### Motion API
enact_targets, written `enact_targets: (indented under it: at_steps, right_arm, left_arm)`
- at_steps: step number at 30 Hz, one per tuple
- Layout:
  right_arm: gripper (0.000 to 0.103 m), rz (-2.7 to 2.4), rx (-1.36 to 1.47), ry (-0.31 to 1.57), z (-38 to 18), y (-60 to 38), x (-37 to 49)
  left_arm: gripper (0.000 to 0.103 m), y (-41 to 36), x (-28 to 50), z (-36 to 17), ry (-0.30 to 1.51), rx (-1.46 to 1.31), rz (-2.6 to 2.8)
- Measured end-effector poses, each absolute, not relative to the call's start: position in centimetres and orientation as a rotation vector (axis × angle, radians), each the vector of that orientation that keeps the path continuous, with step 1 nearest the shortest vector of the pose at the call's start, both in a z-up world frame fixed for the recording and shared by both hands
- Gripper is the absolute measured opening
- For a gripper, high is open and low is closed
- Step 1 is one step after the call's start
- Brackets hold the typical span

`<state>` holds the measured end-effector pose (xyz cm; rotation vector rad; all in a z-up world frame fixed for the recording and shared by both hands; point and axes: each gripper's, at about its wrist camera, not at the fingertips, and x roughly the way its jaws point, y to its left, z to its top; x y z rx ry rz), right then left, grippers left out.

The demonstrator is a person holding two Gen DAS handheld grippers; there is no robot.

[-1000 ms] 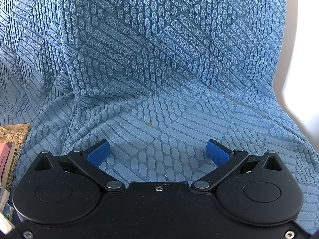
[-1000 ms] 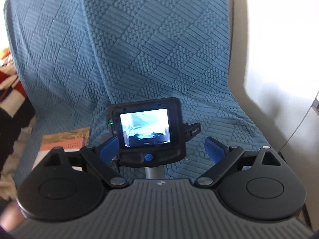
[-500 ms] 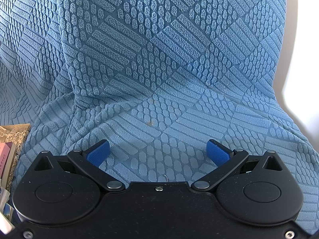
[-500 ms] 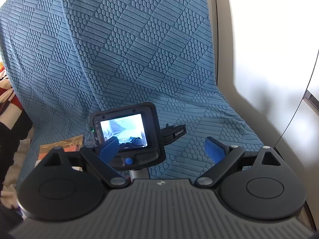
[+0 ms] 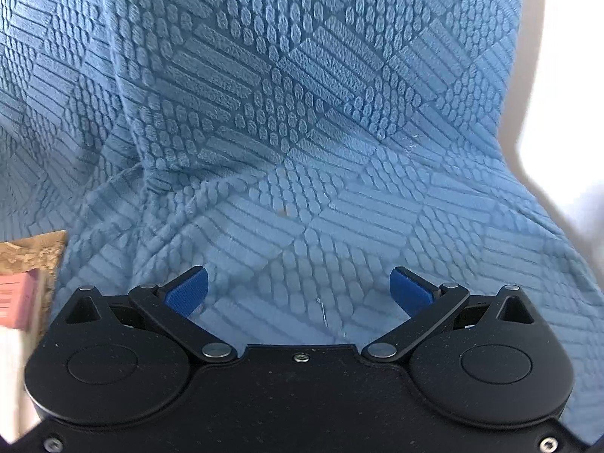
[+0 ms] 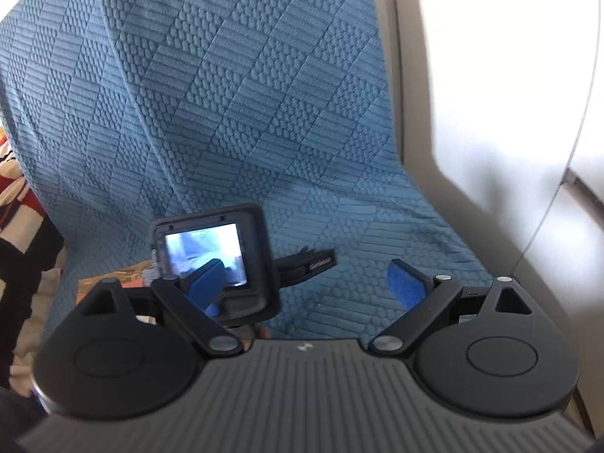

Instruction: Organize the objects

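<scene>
My left gripper is open, low over the blue textured cover of a seat, with nothing between its blue pads. At the far left edge of the left wrist view lies a stack of books, a tan patterned one under a pink one. My right gripper is open too and holds nothing. In front of it I see the back of the left gripper with its lit camera screen, partly hidden by my left finger. The books peek out to the left of that screen.
The blue cover drapes over the seat and backrest. A pale wall and a cabinet edge stand to the right of the seat. A striped red, white and black fabric lies at the far left.
The right gripper has swung to the right and risen, so the left gripper's screen drifts to the left in its view. The left gripper has shifted slightly; both stay open.
</scene>
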<state>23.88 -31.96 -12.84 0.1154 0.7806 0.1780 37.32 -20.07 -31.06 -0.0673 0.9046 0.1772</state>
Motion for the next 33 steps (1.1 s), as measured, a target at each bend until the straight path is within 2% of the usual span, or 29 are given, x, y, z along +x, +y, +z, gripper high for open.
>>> enact_targets:
  at_steps: [4, 13, 22, 28, 33]
  right_arm:
    - [0.094, 0.169, 0.086, 0.709, -10.6, -32.7, 23.1]
    - [0.094, 0.149, -0.037, 0.445, -0.2, -32.8, 18.4]
    - [0.094, 0.278, 0.003, 0.410, 6.4, -29.7, 13.9]
    - [0.094, 0.315, -0.013, 0.419, 8.3, -26.7, 12.0]
    - [0.094, 0.374, 0.014, 0.561, 6.4, -24.4, 10.3]
  left_arm:
    - [0.103, -19.9, 34.8, -25.7, 0.807, -0.123, 0.112]
    - [0.103, -15.7, 28.9, -11.1, 0.661, -0.166, 0.086]
    - [0.103, -9.3, 18.8, 2.8, 0.517, -0.139, 0.140]
    - [0.103, -5.4, 11.9, 7.1, 0.469, -0.154, 0.205]
    - [0.103, -2.9, 7.2, 7.0, 0.504, -0.170, 0.254]
